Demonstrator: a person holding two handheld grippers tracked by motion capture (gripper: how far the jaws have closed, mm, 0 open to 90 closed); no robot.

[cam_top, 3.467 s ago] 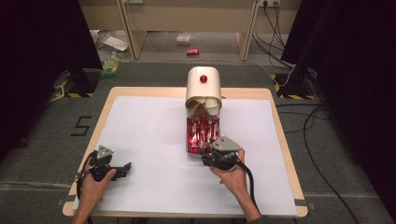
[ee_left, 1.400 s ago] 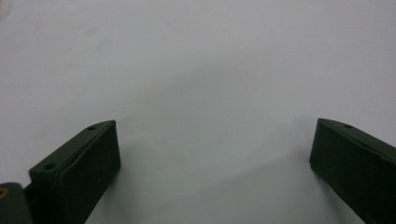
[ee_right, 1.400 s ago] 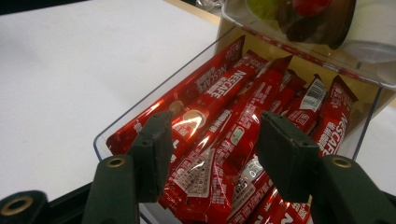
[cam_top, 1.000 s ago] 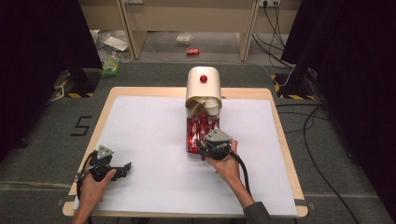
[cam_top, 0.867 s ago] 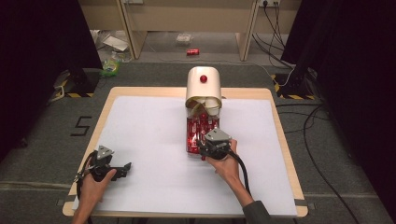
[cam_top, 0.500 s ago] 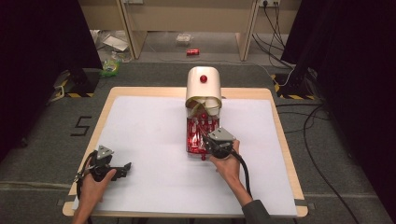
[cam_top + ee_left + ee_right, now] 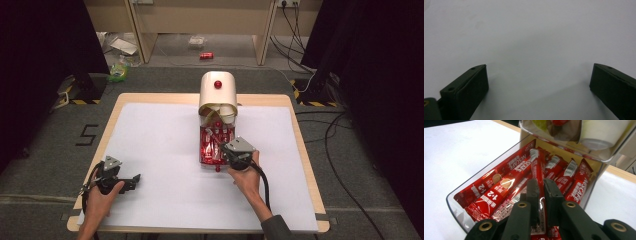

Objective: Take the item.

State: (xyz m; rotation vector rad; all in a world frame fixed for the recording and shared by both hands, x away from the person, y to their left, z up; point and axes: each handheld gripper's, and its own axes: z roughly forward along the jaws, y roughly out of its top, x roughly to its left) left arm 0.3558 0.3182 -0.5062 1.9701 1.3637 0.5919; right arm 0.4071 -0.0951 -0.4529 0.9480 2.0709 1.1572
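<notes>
The right gripper (image 7: 541,192) has just been closing its jaws, and they now pinch a red coffee stick (image 7: 539,173) between the pads, the stick running up lengthwise between them. It's over a clear plastic drawer (image 7: 454,202) packed with more red coffee sticks (image 7: 499,191), lying side by side and overlapping, white lettering on several. Above the drawer sits a second clear compartment (image 7: 574,146) holding pale cups and wrappers. White table surface (image 7: 456,155) spreads to the left.

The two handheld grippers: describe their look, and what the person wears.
Both the left gripper and right gripper are black, each topped by a grey three-cornered plate and trailing a black cable. Their jaws are flat black blocks; brass-coloured rivets show on the right one's linkage. A dark sleeve covers the right forearm.
</notes>
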